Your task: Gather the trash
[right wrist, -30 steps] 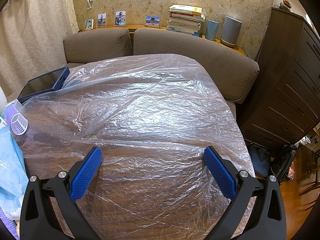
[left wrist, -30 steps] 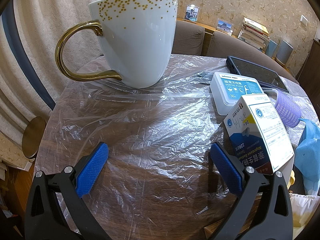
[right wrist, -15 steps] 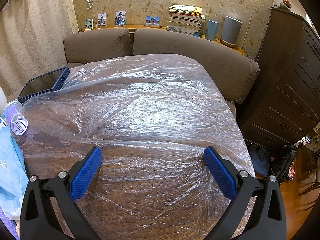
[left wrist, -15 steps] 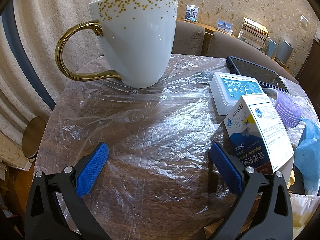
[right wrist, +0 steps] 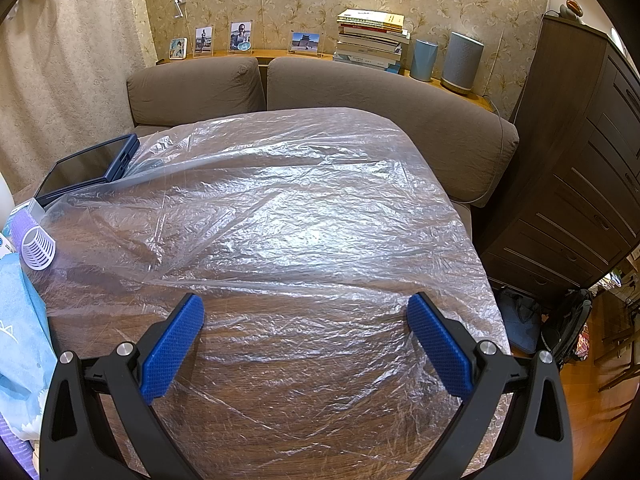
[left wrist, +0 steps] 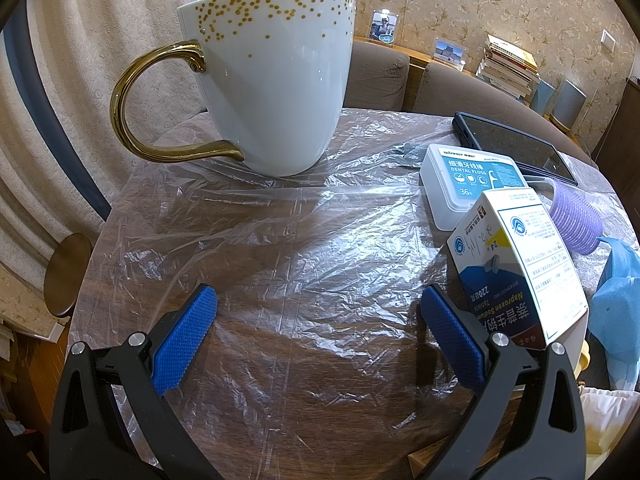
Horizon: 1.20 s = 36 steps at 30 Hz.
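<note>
- The round wooden tabletop (left wrist: pixel 280 380) is draped in a crinkled clear plastic sheet (right wrist: pixel 304 216) that covers most of its surface.
- A white mug (left wrist: pixel 276 80) with gold dots and a gold handle stands upright on the sheet at the far left side.
- A dental floss box (left wrist: pixel 468 180) lies flat, just beside a dark tablet (left wrist: pixel 516 144).
- A white-and-blue medicine box (left wrist: pixel 516 272) stands tilted near the floss box.
- A purple hair roller (left wrist: pixel 572 220) lies on its side, next to a light blue cloth-like item (right wrist: pixel 20 332).
</note>
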Motion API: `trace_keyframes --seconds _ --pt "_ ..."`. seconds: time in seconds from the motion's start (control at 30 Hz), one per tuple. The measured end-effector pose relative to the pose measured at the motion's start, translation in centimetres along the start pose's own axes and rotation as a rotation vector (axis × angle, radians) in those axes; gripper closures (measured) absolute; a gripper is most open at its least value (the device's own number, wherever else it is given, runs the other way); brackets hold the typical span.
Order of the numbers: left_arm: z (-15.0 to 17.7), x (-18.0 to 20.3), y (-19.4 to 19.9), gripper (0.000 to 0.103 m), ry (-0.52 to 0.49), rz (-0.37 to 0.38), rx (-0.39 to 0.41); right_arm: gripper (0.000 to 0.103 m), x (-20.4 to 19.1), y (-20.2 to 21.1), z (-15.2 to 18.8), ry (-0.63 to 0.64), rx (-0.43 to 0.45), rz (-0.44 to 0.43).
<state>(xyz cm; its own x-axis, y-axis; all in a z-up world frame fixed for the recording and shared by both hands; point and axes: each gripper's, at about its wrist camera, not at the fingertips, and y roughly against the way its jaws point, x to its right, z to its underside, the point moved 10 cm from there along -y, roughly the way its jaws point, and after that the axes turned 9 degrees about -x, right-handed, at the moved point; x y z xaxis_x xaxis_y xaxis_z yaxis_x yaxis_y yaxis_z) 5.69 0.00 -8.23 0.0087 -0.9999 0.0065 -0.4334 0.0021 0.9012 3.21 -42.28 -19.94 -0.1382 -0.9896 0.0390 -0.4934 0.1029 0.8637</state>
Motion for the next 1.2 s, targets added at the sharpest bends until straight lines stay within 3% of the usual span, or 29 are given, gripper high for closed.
trace_keyframes --seconds 1.0,1.1,1.2 --pt "0.0 -0.5 0.1 0.001 0.002 -0.001 -0.023 0.004 0.4 0.1 0.2 -0.017 -0.021 -0.008" --pt "-0.8 -2.9 3.2 0.001 0.092 0.043 0.034 0.004 0.5 3.0 -0.1 -0.026 0.040 -0.071" --pt "-1.1 -4.2 8.4 0.001 0.078 0.094 0.125 0.004 -0.8 7.0 -0.9 0.021 0.118 -0.112"
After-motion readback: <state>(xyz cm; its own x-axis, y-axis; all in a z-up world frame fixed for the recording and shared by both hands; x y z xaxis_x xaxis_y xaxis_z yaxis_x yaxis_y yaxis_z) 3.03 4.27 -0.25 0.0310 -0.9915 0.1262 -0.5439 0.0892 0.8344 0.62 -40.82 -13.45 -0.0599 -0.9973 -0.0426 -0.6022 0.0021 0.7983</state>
